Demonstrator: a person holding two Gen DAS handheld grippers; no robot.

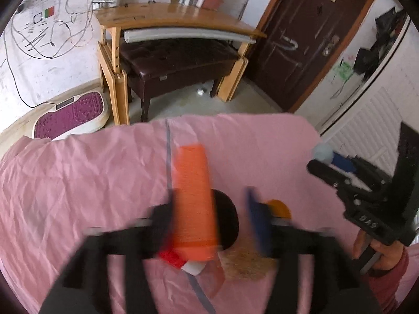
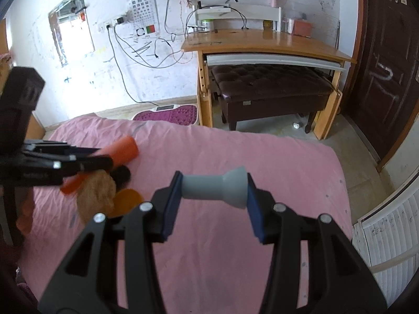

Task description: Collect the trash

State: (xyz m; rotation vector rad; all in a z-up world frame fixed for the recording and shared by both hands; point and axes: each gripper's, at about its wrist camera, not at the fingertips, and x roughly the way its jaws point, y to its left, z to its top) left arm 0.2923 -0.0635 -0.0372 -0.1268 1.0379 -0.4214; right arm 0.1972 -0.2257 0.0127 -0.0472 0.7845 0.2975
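Note:
My left gripper (image 1: 209, 214) is motion-blurred over the pink bed (image 1: 78, 183). An orange tube (image 1: 193, 198) lies against its left finger while the right blue pad stands well apart, so the jaws look open. In the right wrist view the tube (image 2: 120, 151) sits at the left gripper's tips (image 2: 104, 162). My right gripper (image 2: 213, 191) is shut on a grey spool-shaped piece (image 2: 214, 189), also visible in the left wrist view (image 1: 323, 153). A tan fuzzy scrap (image 2: 95, 191), an orange disc (image 2: 128, 198), a black round object (image 1: 227, 219) and a red-and-white wrapper (image 1: 180, 260) lie on the bed.
Beyond the bed stand a wooden desk (image 2: 267, 44) with a dark padded bench (image 2: 269, 86) under it, a purple foot mat (image 2: 167, 113) on the floor, and a dark door (image 2: 387, 65) at right. A white slatted panel (image 2: 387, 233) borders the bed's right side.

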